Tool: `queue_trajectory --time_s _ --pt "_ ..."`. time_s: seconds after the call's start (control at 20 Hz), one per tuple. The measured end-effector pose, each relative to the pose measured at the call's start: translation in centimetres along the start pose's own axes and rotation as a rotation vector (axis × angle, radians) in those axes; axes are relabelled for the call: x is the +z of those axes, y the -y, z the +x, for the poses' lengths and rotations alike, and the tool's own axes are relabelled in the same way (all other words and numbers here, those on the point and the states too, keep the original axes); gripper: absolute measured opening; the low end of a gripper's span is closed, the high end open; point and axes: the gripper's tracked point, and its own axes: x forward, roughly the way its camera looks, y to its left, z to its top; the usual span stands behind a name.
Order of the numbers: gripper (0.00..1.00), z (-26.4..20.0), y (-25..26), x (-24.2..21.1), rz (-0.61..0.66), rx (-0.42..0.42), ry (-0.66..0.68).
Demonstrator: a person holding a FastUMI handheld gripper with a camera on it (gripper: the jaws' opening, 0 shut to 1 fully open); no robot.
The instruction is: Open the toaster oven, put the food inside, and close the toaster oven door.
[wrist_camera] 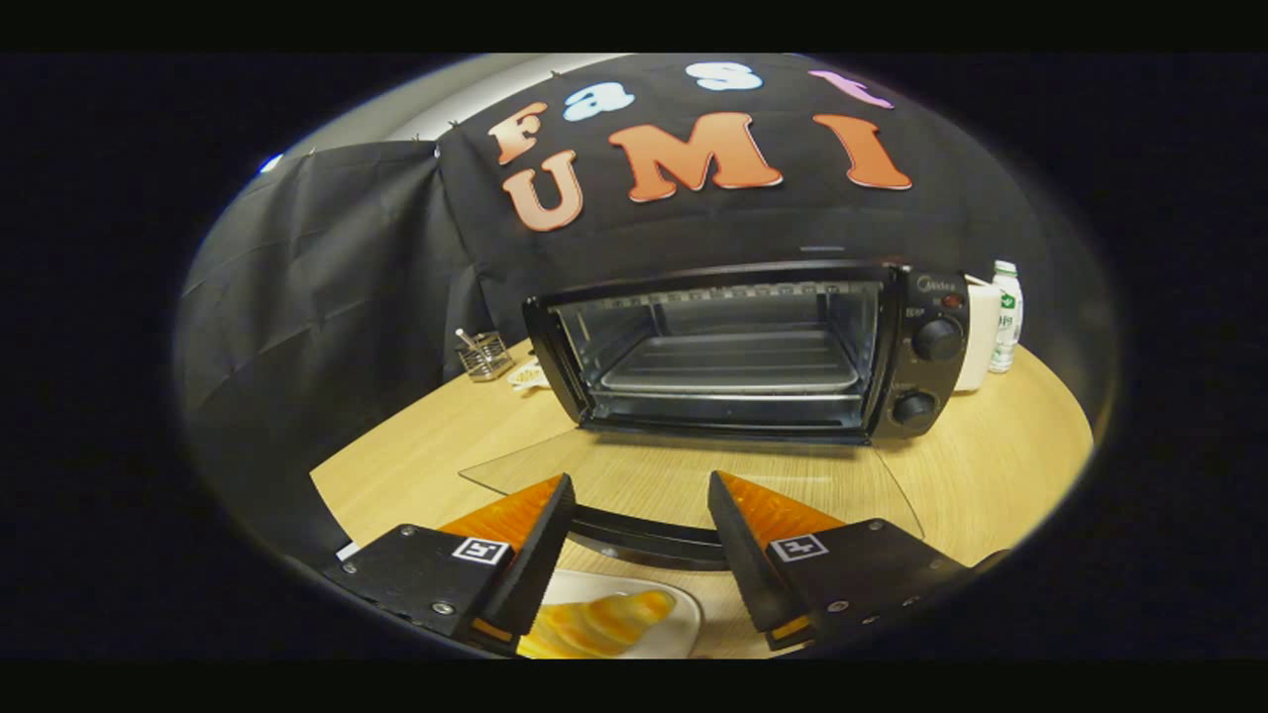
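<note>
Toaster oven (pixel 753 352) door (pixel 684 485) is already flopped down flat on the bench (pixel 991 446), so the hand-held gripper (pixel 639 530) hangs spread and empty over the croissant (pixel 594 624) on its white plate (pixel 674 606) just in front of that door, probably lining up the grab.

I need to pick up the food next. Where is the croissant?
The croissant lies on a white plate below the open gripper, nearer than the oven door's handle.
</note>
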Motion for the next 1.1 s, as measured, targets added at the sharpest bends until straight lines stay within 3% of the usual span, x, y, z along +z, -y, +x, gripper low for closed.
queue_trajectory --time_s 0.3,0.75,1.1 --pt "0.76 1.3 1.0 -2.8 0.001 -0.027 -0.098" --pt "0.73 0.3 2.0 -2.0 0.063 -0.036 -0.071" --pt "0.93 -4.8 -0.3 -1.7 0.036 -0.025 -0.011"
